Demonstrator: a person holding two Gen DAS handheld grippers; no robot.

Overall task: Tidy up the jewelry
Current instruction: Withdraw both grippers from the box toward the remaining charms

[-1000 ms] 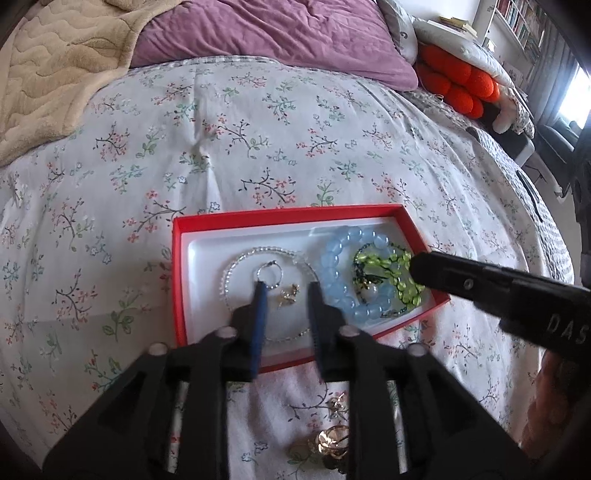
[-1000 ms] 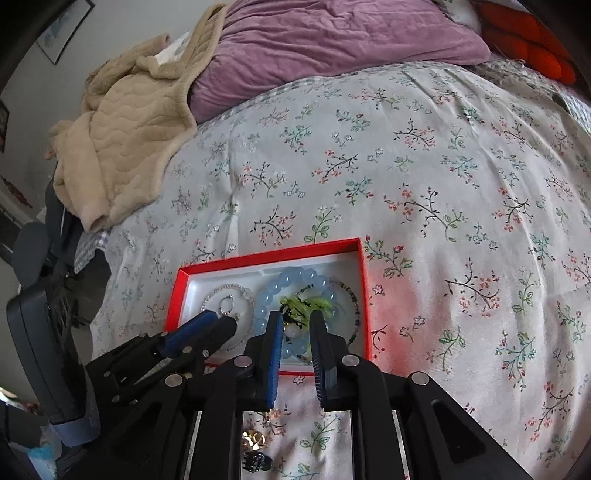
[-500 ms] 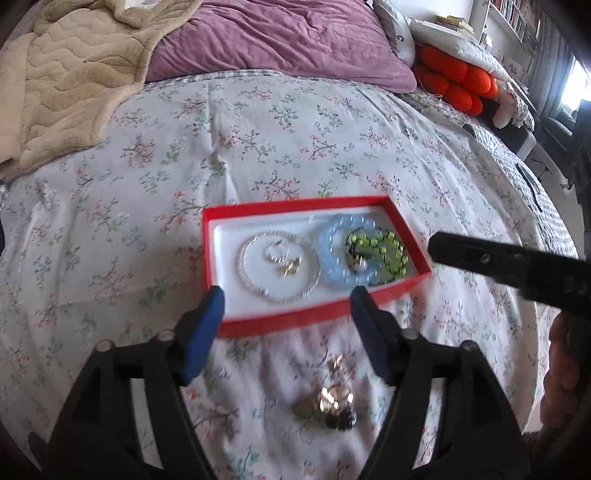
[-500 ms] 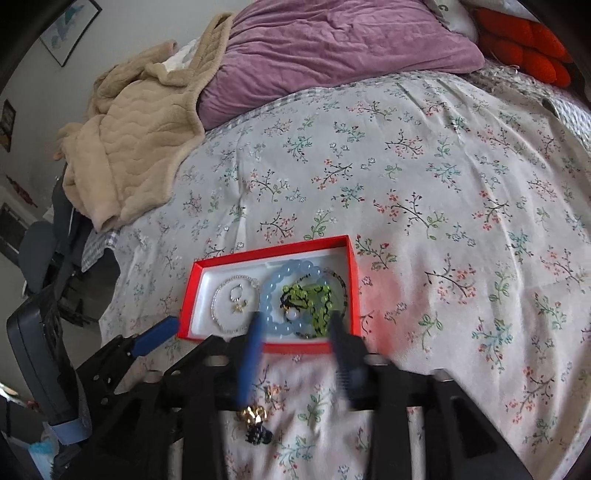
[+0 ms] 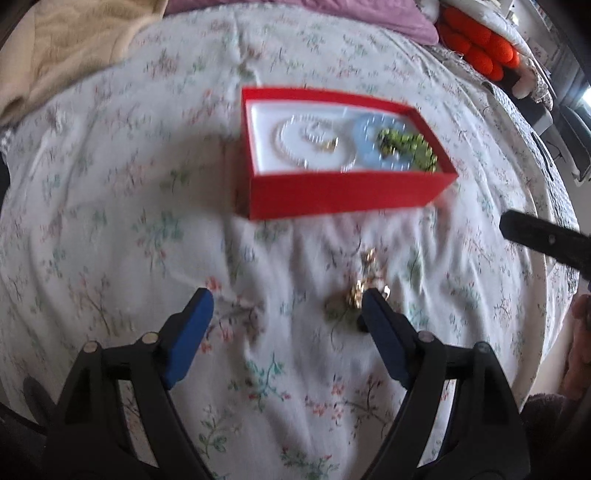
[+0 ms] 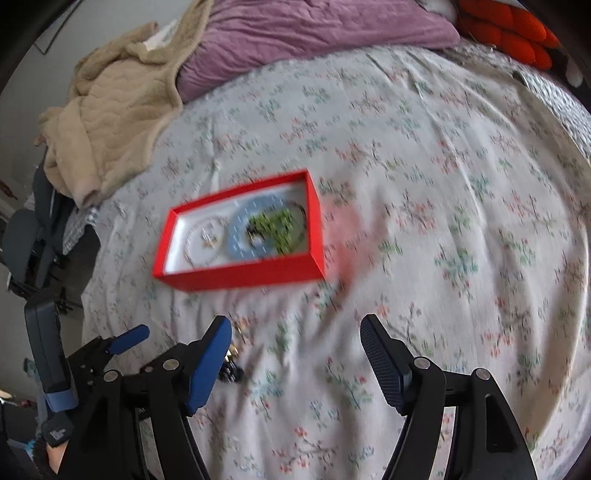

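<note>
- Flowery bed sheet (image 5: 110,229) fills both views, with a tan blanket (image 6: 110,110) and a purple duvet (image 6: 295,33) at the far end; our red jewelry box (image 5: 343,192) sits on the sheet.
- A second ago both our grippers were low over the box with their jaws close together; now the left gripper (image 5: 284,314) and the right gripper (image 6: 295,332) have pulled back, and both have their jaws wide apart with nothing in them.
- We think this means the last pieces got dropped in the box; the white bead bracelet (image 5: 295,144), the small gold earring (image 5: 330,144), the light blue bead bracelet (image 5: 373,147) and the green bead bracelet (image 5: 406,144) all lie inside it.
- One gold jewelry piece (image 5: 364,280) is still out on the sheet, near us and apart from the box; it touches or sits just beside our left gripper's right fingertip (image 5: 373,299); we guess it goes in next.
- Left view shows that gold piece best, and a black tip of the right gripper at the edge.
- Right view half hides the gold piece behind a blue finger (image 6: 210,362); it shows the dark thin ring (image 6: 301,218) at the box's right wall, and a chair (image 6: 26,243) beside the bed.
- Both views are blurry, so small things are hard to tell.
</note>
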